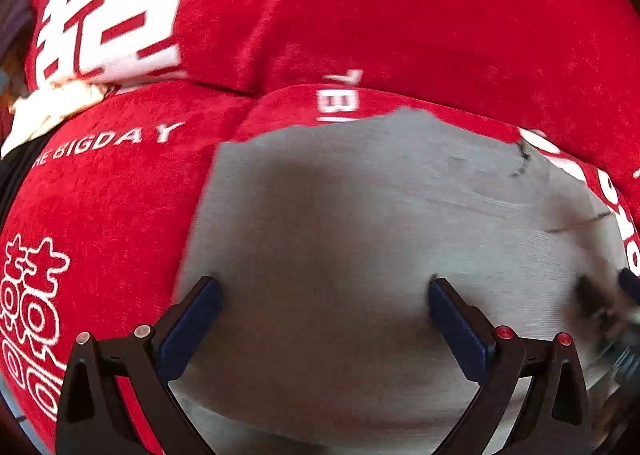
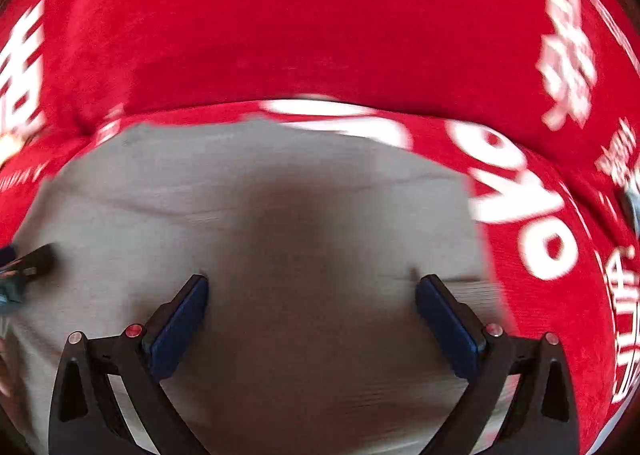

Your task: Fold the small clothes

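Observation:
A small grey garment [image 1: 360, 215] lies flat on a red cloth with white print [image 1: 360, 15]. It also shows in the right wrist view [image 2: 260, 215], on the same red cloth [image 2: 320, 15]. My left gripper [image 1: 326, 295] is open and empty, its fingers spread just above the grey fabric. My right gripper [image 2: 312, 291] is open and empty too, over the same garment. Each gripper shows blurred at the edge of the other's view: the right one [image 1: 608, 307] and the left one [image 2: 24, 267].
A white and black bundle of cloth [image 1: 44, 111] lies at the far left edge of the red cloth. The red cloth rises in a fold behind the grey garment. A small dark object [image 2: 630, 203] sits at the right edge.

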